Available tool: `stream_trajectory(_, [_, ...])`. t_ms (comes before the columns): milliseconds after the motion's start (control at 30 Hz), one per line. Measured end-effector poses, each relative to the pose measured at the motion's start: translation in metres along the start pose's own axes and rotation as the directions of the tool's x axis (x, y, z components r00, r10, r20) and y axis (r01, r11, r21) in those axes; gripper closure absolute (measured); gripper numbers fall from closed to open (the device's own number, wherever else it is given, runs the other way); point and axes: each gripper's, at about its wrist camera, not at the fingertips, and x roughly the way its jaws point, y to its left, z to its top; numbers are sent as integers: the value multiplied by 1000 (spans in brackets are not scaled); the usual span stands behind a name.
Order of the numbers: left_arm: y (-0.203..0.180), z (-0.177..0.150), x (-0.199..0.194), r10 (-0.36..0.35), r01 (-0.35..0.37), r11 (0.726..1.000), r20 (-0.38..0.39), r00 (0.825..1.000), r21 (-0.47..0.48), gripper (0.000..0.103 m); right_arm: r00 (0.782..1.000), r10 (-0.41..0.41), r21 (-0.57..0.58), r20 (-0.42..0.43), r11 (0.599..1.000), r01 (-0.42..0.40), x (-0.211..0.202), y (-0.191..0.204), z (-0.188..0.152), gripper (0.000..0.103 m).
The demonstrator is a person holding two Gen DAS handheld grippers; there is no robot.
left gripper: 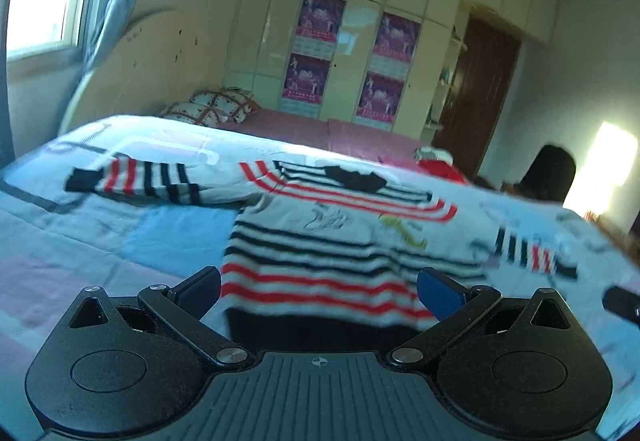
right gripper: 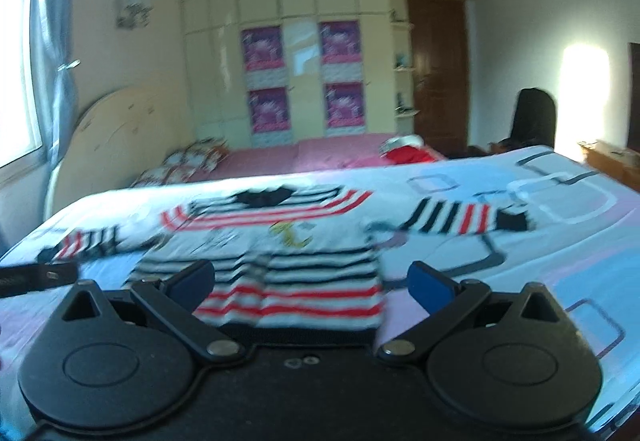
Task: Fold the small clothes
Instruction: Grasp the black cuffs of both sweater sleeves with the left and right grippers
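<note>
A small striped sweater (left gripper: 340,233), white with red and black bands and a black collar, lies flat on the bed, both sleeves spread out sideways. It also shows in the right wrist view (right gripper: 280,253). My left gripper (left gripper: 320,291) is open, its jaws either side of the sweater's bottom hem, just in front of it. My right gripper (right gripper: 312,283) is open too, at the same hem. The tip of the other gripper (left gripper: 622,303) shows at the right edge of the left view, and at the left edge (right gripper: 36,279) of the right view.
The bed has a light blue and pink patterned quilt (left gripper: 100,241). A second bed with a pink cover (right gripper: 320,153), pillows (left gripper: 216,105) and a red garment (right gripper: 408,153) lies behind. A wardrobe with posters (right gripper: 304,81), a brown door (right gripper: 440,81) and a dark chair (right gripper: 534,117) stand beyond.
</note>
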Motion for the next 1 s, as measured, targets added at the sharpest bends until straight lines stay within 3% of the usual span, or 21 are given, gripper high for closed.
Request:
stream_trajectory(100, [-7,14,24,-41,41,999,7,999,4,0,999,-43,40,18,998,42,21,-30,10,4])
stream_trajectory(167, [-16,24,45,-7,6,1000,25,1000,29,0,998,-62,74,25,995,60,41,-55,18,10])
stream_trajectory(233, [-25,33,74,4,-5,999,14,1000,40,0,996,-86,125,21,989,83,65,-83,25,28])
stream_trajectory(367, [-41,45,127,-27,27,1000,-6,1000,14,0,992,-127,254,0,959,123,125,-153,35,41])
stream_trajectory(633, [-97,51,251,55,-52,998,-110,992,36,0,970,-213,557,-115,795,240,264,-301,15,43])
stream_trajectory(833, [-122,39,308,90,-76,995,-224,970,68,0,945,-217,666,-243,671,326,326,-354,-16,49])
stream_trajectory(900, [-123,33,318,96,-80,994,-251,963,71,0,950,-225,674,-217,670,312,330,-357,-19,49])
stream_trajectory(967, [-121,29,325,100,-85,994,-270,958,64,0,944,-246,641,-222,693,331,337,-355,-18,57])
stream_trajectory(1000, [-119,27,326,100,-86,994,-273,957,62,0,937,-261,619,-231,703,349,340,-353,-17,71])
